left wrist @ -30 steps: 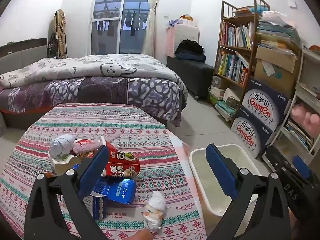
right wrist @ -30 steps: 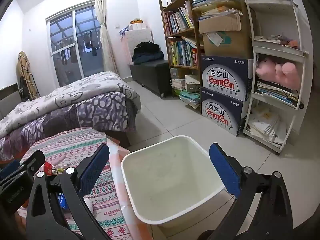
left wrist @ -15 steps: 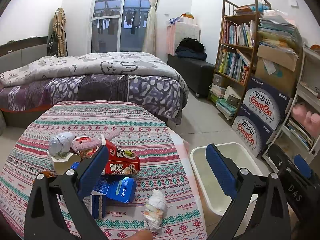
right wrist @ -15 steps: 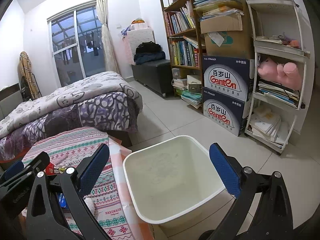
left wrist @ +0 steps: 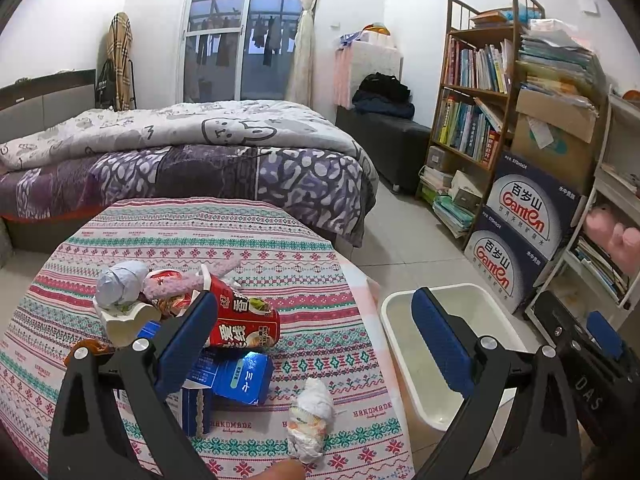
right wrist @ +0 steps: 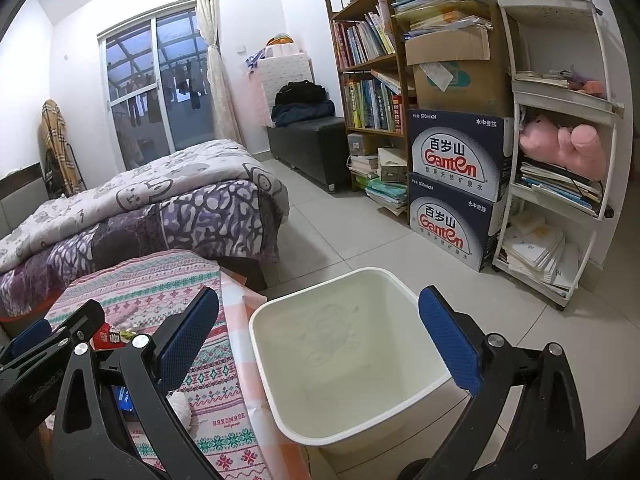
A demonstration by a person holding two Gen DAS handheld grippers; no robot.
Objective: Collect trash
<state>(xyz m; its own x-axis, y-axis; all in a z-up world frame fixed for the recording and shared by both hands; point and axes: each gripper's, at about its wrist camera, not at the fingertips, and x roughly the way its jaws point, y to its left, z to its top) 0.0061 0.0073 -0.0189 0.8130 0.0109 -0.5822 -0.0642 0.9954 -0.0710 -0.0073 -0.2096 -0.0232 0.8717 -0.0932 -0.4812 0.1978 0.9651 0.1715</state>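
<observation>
Both the left gripper (left wrist: 316, 344) and right gripper (right wrist: 320, 344) gape empty, the bin (right wrist: 348, 364) beside the table's right edge holds nothing, and the trash pile (left wrist: 192, 320) sits uncollected near the table's (left wrist: 208, 232) left edge.

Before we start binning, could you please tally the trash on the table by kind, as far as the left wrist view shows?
Crumpled paper wads: 2, a white one and a grey one
Blue cartons: 1
Red cup-shaped containers: 1
White paper cups: 1
Total: 5, not counting partly hidden wrappers.
</observation>
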